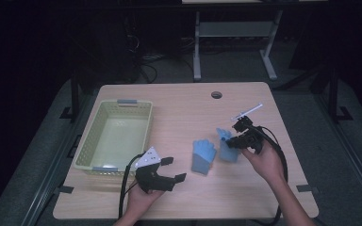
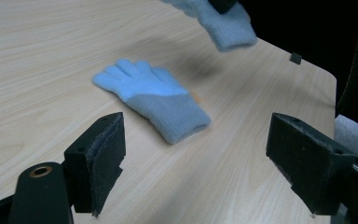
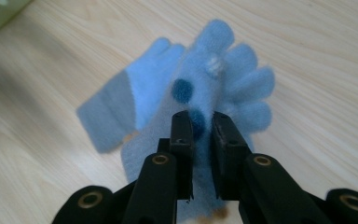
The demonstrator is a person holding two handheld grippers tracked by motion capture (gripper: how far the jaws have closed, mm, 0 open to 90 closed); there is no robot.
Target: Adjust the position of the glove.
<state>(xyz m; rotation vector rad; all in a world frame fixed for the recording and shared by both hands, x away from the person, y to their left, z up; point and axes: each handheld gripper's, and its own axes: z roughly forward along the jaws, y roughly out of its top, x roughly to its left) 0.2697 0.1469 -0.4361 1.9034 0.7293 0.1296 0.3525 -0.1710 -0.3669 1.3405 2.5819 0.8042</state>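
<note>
On the right half of the wooden table point(image 1: 179, 101), the right gripper point(image 1: 239, 137) has its jaws pinched nearly together on a fluffy blue glove point(image 1: 227, 147), holding it lifted off the surface. From the right gripper view, the two black jaws clamp a fold of this held glove point(image 3: 223, 84), its fingers spreading away from the camera and two dark blue dots and one pale dot showing on the fabric. A second blue glove point(image 1: 203, 155) lies flat on the table just beside the held one, toward the table's middle; its fingers are light blue and its cuff is a greyer blue point(image 2: 156, 98). In the left gripper view the held glove point(image 2: 226, 25) hangs above the table, apart from the flat one. The left gripper point(image 1: 170, 169) sits near the front edge, jaws spread wide with nothing between them, pointed toward the flat glove and not touching it. A pale green plastic basket point(image 1: 141, 125) stands on the left side of the table. A thin white stick point(image 1: 247, 112) lies beyond the right gripper.
</note>
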